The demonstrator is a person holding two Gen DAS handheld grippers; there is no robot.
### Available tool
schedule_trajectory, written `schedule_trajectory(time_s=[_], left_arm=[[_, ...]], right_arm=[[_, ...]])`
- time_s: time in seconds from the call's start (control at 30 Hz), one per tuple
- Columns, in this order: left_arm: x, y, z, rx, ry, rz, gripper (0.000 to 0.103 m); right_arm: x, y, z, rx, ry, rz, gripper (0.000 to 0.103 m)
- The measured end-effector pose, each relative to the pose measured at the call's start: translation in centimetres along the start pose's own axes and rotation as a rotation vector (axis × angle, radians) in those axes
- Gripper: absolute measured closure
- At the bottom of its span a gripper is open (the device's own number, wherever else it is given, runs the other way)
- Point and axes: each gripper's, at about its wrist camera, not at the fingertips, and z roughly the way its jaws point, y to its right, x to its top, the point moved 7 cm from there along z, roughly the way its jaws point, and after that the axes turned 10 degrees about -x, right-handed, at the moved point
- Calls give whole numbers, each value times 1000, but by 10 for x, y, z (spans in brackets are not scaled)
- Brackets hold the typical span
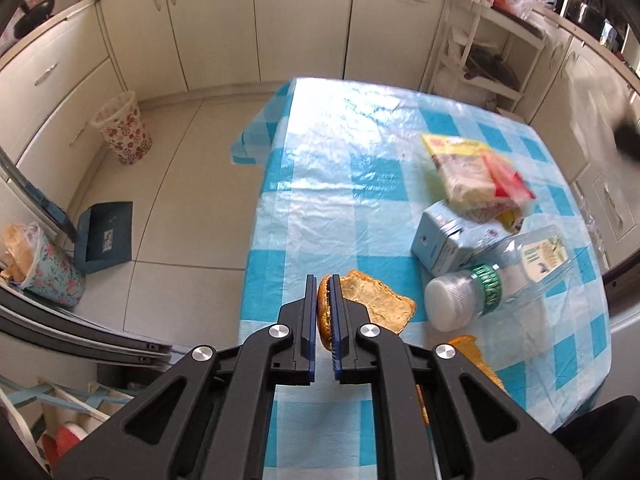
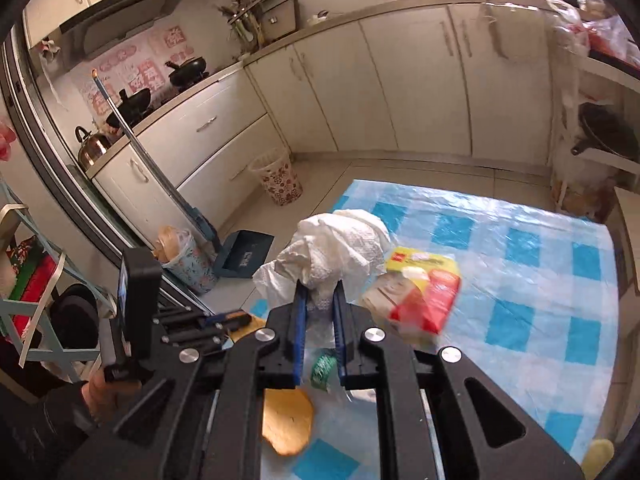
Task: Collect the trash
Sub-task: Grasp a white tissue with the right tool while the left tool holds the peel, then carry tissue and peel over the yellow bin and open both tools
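Note:
My left gripper [image 1: 323,280] is shut on a bread slice [image 1: 324,312], held on edge above the near left part of the blue checked table [image 1: 320,184]. A second bread slice [image 1: 380,302] lies flat beside it. My right gripper [image 2: 320,286] is shut on a crumpled white paper towel [image 2: 336,240], held above the table. A yellow and red snack bag [image 1: 476,172] [image 2: 420,296], a pale blue carton [image 1: 448,240] and a lying clear bottle [image 1: 500,276] with a green band sit at the table's right.
A floral waste bin [image 1: 124,132] [image 2: 278,178] stands on the floor by the cabinets. A second floral bin [image 1: 44,268] [image 2: 184,256] and a blue dustpan [image 1: 105,236] [image 2: 244,254] are nearer. Another bread piece [image 2: 286,420] lies below my right gripper.

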Motion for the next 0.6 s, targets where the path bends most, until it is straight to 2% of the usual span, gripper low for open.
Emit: schedule_trajectory(time_s=[0.17,0.27,0.4,0.6], left_arm=[[7,20,-38,-64,102,0,97],[10,38,-58,-112,153,4,97],[9,70,-74,-151,189,16,97],[6,132,-79,-220,202,46,97]], right_arm=[[-61,56,-35,-67,-7,117,90],[-82,84,-38,-112,-43,220,90],[-79,88,-65,-131,22,172,89],[-97,110,-74,-228,-4,140,87]])
